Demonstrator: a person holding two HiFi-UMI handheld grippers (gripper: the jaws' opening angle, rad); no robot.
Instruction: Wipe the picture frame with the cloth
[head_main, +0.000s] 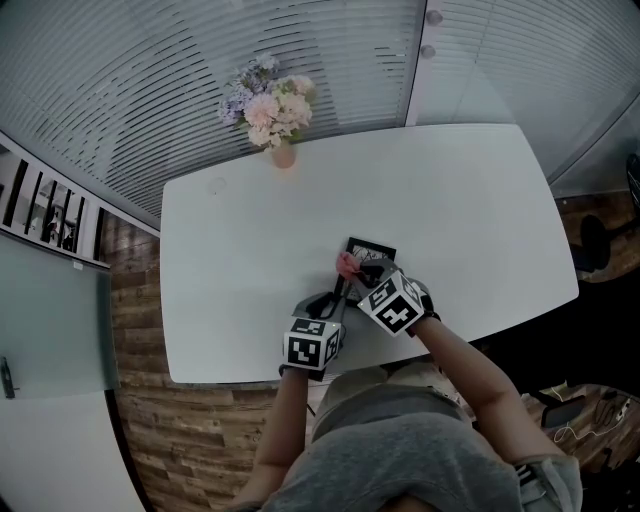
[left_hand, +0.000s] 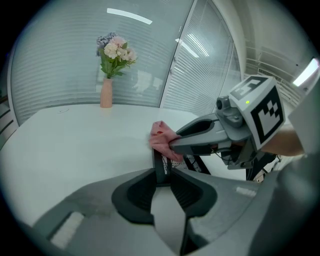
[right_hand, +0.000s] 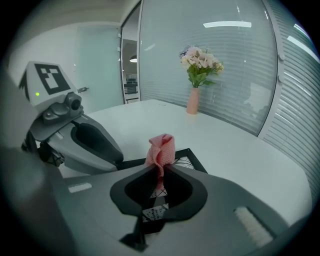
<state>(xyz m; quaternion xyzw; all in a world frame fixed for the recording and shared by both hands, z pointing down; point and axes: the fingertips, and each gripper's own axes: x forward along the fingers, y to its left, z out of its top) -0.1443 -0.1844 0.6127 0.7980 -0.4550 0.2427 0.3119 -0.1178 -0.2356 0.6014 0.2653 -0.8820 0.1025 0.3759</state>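
At a white table (head_main: 450, 200), a person works two handheld grippers over a small black picture frame (head_main: 371, 248) that sits towards the table's near edge, just in front of the person. The left gripper (left_hand: 162, 172) has its jaws pressed together on one edge of the frame, the dark rim caught between the two pads. The right gripper (right_hand: 160, 170) is clamped on a bunched pink cloth (right_hand: 161, 148), which stands up out of its closed jaws and hangs directly above the frame's patterned face (whether the cloth actually touches the glass cannot be made out). The two grippers meet at the frame, the right one crossing just beyond the tips of the left, each with its marker cube facing up in the head view. A pink vase of pale flowers (head_main: 272, 115) stands at the far side of the table, well apart from the work, against a wall of closed blinds (head_main: 150, 70).
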